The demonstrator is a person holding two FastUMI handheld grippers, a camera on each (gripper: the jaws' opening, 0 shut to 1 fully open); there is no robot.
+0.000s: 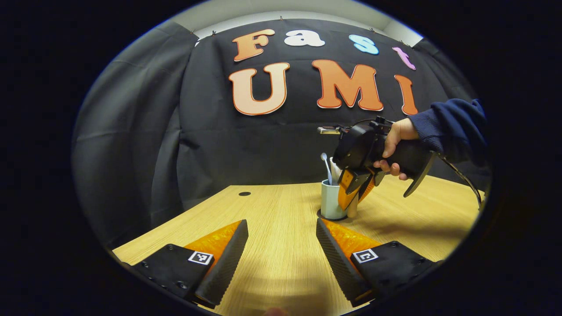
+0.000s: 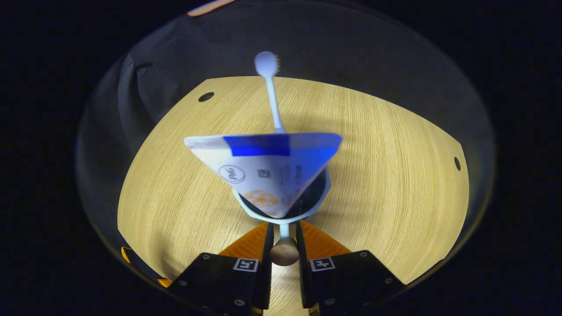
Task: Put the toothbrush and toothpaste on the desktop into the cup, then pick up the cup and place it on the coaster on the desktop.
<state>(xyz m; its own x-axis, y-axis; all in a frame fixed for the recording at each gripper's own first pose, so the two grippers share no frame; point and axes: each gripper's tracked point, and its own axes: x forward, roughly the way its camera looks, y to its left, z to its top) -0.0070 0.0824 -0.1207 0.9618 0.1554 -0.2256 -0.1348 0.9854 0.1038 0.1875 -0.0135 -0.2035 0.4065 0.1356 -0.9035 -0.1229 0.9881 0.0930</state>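
The left hand-held gripper (image 1: 281, 245) sits nearest in the left gripper view, low over the pale wood-grain worktop (image 1: 281, 263), its two fingers spread wide apart with nothing between them. Beyond it, toward the worktop's far edge, a pale blue-white cylindrical cup (image 1: 330, 199) stands upright on a dark round coaster (image 1: 322, 216) whose rim shows at the cup's base.

A white plastic toothbrush (image 1: 326, 168) stands in the cup, its long axis nearly vertical, head up and leaning slightly to the left. In the right gripper view the same toothbrush (image 2: 271, 94) runs up and away from the cup, bristle head at the far end. A white and blue toothpaste tube (image 2: 263, 169) also stands in the cup (image 2: 322, 193), narrow end down inside it, its broad flat crimped end up and spread across the cup's mouth.

The right hand-held gripper (image 1: 356, 193) comes down at the cup's right side, held by a hand (image 1: 392, 147) in a dark blue sleeve (image 1: 448, 123). In its own view the right hand-held gripper (image 2: 284, 245) has its fingers drawn close on a small round wooden knob (image 2: 284, 253) that projects from the cup's near side, both fingers pressing it. The cup lies directly ahead of these fingers, just past their tips.
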